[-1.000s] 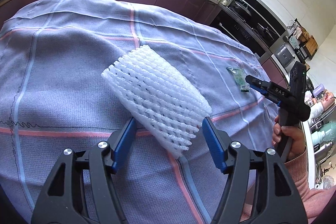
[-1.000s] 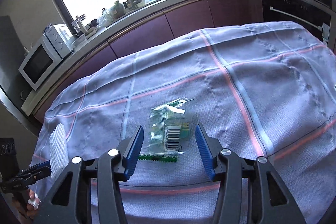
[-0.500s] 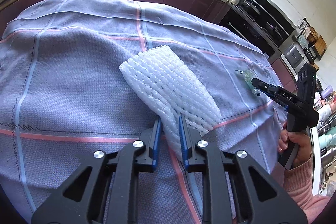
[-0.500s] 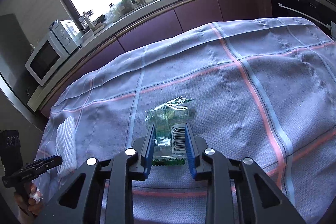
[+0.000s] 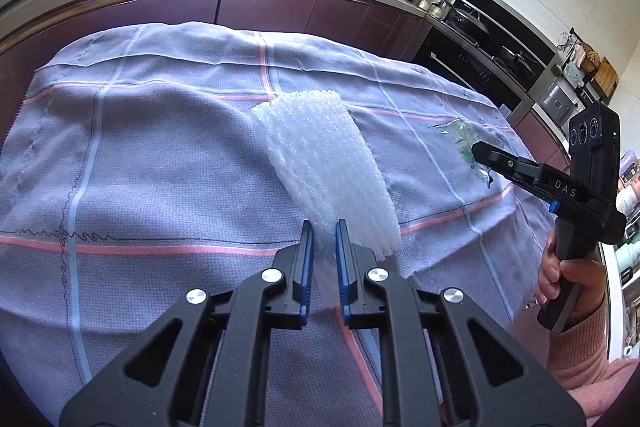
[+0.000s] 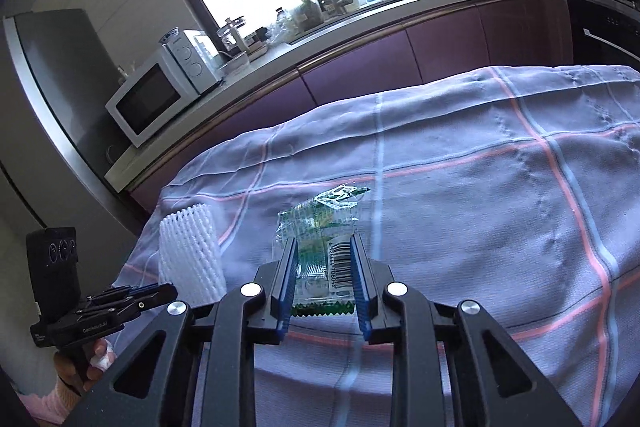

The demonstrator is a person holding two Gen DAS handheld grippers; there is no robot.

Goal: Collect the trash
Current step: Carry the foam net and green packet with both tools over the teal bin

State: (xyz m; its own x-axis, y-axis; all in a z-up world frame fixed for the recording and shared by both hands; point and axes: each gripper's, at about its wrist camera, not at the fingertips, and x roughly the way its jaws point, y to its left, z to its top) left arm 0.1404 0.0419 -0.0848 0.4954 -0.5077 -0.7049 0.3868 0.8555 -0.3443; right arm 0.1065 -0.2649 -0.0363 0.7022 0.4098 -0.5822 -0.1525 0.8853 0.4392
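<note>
A white foam net sleeve (image 5: 324, 155) is pinched at its near end by my left gripper (image 5: 322, 231), which is shut on it and holds it up off the cloth. It also shows in the right wrist view (image 6: 190, 251). A clear green snack wrapper (image 6: 320, 247) with a barcode is clamped between the jaws of my right gripper (image 6: 324, 251), which is shut on it and lifts it above the cloth. In the left wrist view the right gripper (image 5: 478, 149) holds the wrapper (image 5: 460, 135) at the right.
The table is covered by a lilac checked cloth (image 5: 160, 167). Purple cabinets and a counter (image 6: 400, 39) with a microwave (image 6: 148, 99) run behind it. An oven front (image 5: 480, 67) stands at the right.
Both grippers closed from open onto their items, the left on the foam net, the right on the wrapper. Both then rose, lifting the items off the cloth.
</note>
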